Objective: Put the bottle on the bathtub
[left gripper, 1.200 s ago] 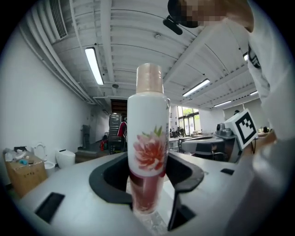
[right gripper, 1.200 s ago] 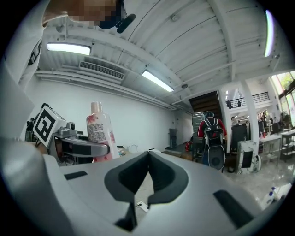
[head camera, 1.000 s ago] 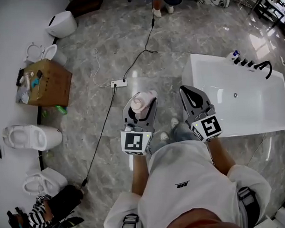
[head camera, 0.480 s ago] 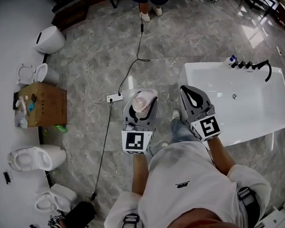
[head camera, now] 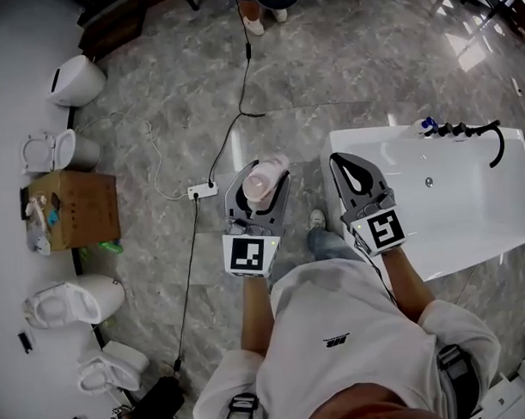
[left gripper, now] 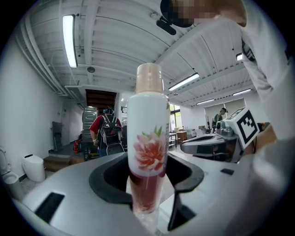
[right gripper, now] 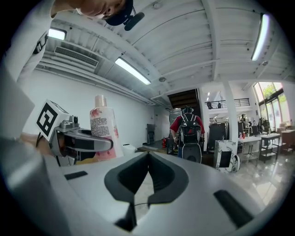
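Since grey marble floor [head camera: 157,131] slid back under walking person: left gripper [head camera: 260,184] still clamps one white flower-printed plastic bottle [head camera: 266,172], pink cap, left of one white rectangular bathtub [head camera: 470,244]; right gripper [head camera: 351,169], jaws together, empty, above bathtub's left end.

The white bottle [left gripper: 147,138] bears a pink flower, the bathtub [head camera: 469,207] is white, the floor [head camera: 343,64] grey marbled.

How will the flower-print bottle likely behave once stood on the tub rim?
The bottle looks tall and narrow, so it probably tips easily. Its smooth wall may slip in the jaws. The bathtub rim looks flat, likely steadying it.
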`<state>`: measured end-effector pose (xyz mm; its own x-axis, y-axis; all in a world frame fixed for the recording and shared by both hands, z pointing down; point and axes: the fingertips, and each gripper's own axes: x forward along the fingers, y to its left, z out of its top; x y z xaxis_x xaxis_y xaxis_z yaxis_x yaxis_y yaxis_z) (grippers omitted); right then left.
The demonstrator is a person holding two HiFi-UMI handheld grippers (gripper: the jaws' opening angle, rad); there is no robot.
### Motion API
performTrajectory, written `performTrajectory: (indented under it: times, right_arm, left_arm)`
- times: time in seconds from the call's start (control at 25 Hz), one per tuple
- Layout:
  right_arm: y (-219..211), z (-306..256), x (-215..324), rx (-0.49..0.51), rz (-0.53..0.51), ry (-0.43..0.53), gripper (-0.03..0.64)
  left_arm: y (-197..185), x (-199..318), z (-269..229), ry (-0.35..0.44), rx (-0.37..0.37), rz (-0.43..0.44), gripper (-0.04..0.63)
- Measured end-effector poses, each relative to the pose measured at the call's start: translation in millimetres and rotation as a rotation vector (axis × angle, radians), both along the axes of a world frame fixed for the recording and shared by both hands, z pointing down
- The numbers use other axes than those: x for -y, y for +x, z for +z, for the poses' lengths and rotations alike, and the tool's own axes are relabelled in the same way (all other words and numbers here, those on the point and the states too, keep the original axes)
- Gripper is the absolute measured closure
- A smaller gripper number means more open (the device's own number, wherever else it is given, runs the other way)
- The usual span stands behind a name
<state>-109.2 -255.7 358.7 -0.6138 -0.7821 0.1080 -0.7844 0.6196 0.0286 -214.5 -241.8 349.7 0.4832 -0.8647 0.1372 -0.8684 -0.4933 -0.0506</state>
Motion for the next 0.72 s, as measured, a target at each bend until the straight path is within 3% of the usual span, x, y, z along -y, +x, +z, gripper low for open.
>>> performTrajectory:
  times: [0.36,0.72]
  right_arm:
    - [62.9,31.4,64.0,-0.008,0.131,-0.041,0.623]
    - [152.7,71.7,96.1,0.003,0.402,-0.105,0.623]
  left_arm:
    - [60.6,83.0,26.9,-0.035,0.012,0.127,0.37]
    - [153.0,146.7,74.3,-0.102,0.019,0.396,0.37]
